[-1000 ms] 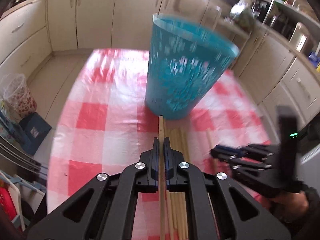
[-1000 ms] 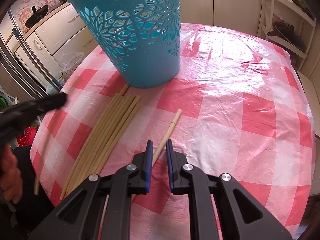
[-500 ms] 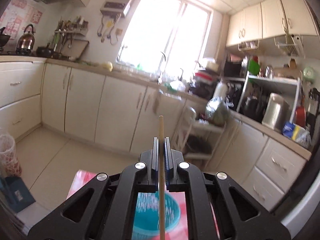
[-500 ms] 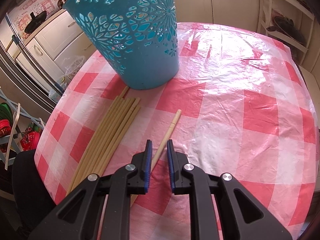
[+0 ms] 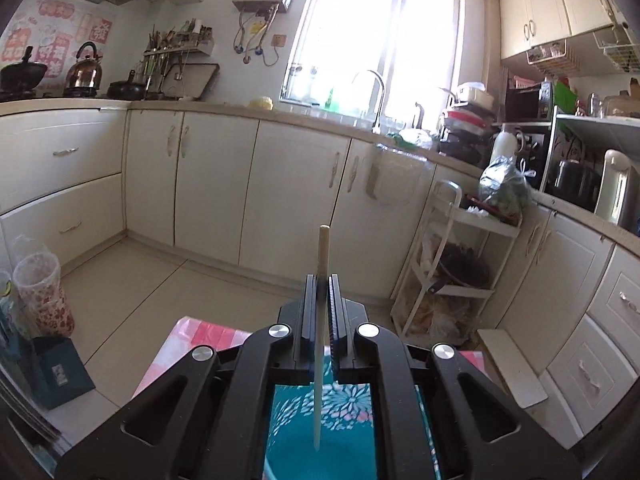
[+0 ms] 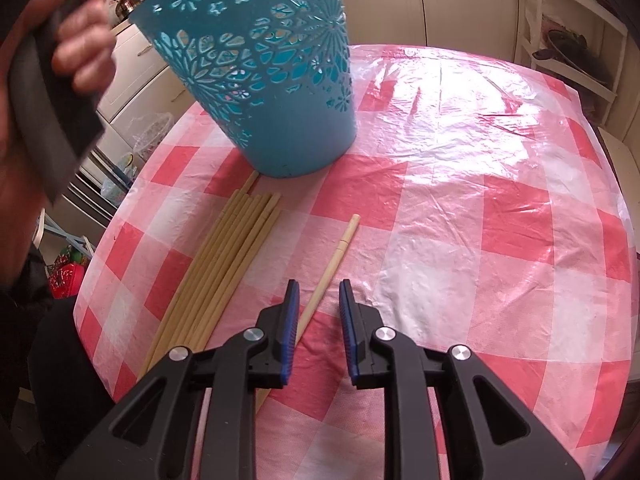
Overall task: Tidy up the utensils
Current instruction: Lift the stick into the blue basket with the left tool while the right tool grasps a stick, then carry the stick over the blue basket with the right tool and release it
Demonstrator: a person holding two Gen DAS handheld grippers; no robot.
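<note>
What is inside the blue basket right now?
The lower end of one chopstick pinched in the left tongs hangs down into the blue basket. The tongs' body covers most of the inside, so anything else in there stays hidden.

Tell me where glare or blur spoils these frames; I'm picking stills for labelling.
Left wrist view: the window is blown out white, and cabinet lines bow with fisheye distortion. Right wrist view: sheen glares on the plastic table cover, and the person's hand at top left is smeared with motion blur.
</note>
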